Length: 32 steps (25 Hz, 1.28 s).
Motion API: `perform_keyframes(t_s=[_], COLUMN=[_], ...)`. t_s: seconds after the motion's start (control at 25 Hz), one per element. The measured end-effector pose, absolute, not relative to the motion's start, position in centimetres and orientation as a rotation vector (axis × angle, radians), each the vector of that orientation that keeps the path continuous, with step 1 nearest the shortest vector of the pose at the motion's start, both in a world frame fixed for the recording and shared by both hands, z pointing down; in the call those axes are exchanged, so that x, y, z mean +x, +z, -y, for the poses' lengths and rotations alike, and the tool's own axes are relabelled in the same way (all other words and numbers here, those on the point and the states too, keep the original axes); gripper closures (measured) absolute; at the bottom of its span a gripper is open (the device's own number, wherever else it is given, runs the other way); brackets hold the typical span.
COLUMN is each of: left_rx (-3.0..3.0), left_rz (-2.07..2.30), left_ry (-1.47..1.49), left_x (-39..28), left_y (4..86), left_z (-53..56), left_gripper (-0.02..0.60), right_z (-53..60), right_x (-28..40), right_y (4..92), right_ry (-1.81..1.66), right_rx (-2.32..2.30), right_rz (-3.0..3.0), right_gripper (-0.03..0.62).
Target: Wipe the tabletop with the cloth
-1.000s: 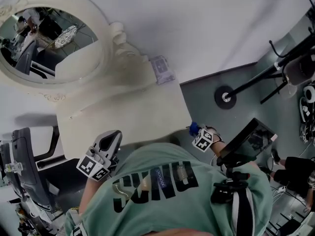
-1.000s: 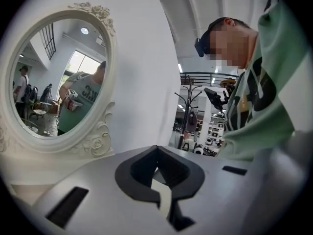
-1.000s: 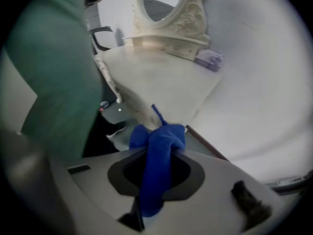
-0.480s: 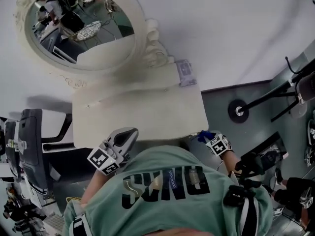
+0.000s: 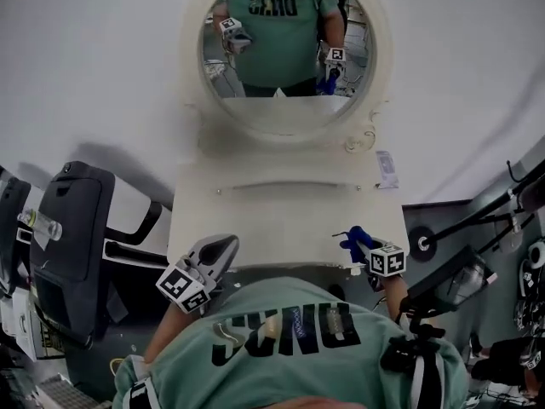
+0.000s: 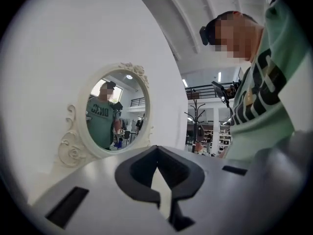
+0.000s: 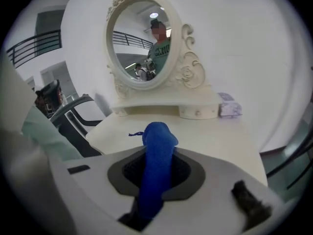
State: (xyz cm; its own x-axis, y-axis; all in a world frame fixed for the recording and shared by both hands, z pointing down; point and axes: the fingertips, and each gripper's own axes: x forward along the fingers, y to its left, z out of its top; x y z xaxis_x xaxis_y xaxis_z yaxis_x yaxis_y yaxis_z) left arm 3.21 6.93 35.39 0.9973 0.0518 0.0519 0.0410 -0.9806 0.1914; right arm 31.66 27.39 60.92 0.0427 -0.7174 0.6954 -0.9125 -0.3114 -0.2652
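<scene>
Cream-white tabletop (image 5: 281, 220) against a plain white wall, and we're right at its front edge. Blue cloth (image 5: 354, 240), bunched into a roll, sits over the front right corner of that tabletop; whether it touches the surface, hard to say. It's clamped in the right gripper (image 5: 366, 247), fingers closed tight on it, and the right gripper view shows the cloth (image 7: 156, 160) poking out past them toward the mirror. Over on the other side, the left gripper (image 5: 217, 252) hangs at the front left edge, its fingers only a narrow slit apart with nothing between them. At the back stands an oval mirror in an ornate cream frame (image 5: 281, 130), reflecting the person in a green shirt (image 5: 289, 339). A small pale-purple packet (image 5: 386, 169) lies at the back right, just beside the mirror's base. A dark chair (image 5: 72, 245) stands off to the left of the tabletop.
</scene>
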Motion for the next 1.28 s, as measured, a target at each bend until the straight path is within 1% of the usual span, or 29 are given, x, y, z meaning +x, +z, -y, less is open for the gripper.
perform_keyframes(t_s=[0.16, 0.28, 0.36, 0.48, 0.64, 0.76, 0.88, 1.04, 1.28], left_rx=[2.954, 2.953, 2.96, 2.984, 2.962, 2.941, 2.946, 2.94, 2.975], left_rz=[-0.07, -0.082, -0.078, -0.064, 0.003, 0.02, -0.001, -0.038, -0.068], left_ry=[0.078, 0.053, 0.037, 0.008, -0.071, -0.092, -0.095, -0.121, -0.092], left_x=[-1.9, -3.1, -3.0, -1.2, 4.2, 6.1, 7.4, 9.4, 10.0], left_y=[35.1, 34.8, 34.6, 34.1, 32.6, 32.5, 32.2, 31.6, 31.1], left_z=[-2.3, -0.8, -0.8, -1.9, -5.7, -6.8, -6.7, -8.1, -9.6], left_gripper=[0.577, 0.577, 0.577, 0.578, 0.577, 0.578, 0.577, 0.578, 0.577], right_z=[-19.8, -16.5, -15.5, -16.4, -21.1, -22.9, -23.5, -24.7, -25.2], right_x=[24.9, 21.9, 21.2, 22.6, 27.7, 28.9, 28.7, 29.3, 29.7], right_y=[54.7, 49.1, 45.8, 41.1, 34.3, 30.5, 30.0, 32.5, 32.7], right_ry=[0.986, 0.845, 0.741, 0.624, 0.488, 0.4, 0.354, 0.422, 0.405], right_rx=[2.078, 2.079, 2.055, 2.048, 2.081, 2.122, 2.14, 2.142, 2.159], right_rz=[1.796, 1.906, 1.964, 2.026, 2.097, 2.142, 2.133, 2.127, 2.138], right_gripper=[0.533, 0.533, 0.533, 0.533, 0.533, 0.533, 0.533, 0.533, 0.533])
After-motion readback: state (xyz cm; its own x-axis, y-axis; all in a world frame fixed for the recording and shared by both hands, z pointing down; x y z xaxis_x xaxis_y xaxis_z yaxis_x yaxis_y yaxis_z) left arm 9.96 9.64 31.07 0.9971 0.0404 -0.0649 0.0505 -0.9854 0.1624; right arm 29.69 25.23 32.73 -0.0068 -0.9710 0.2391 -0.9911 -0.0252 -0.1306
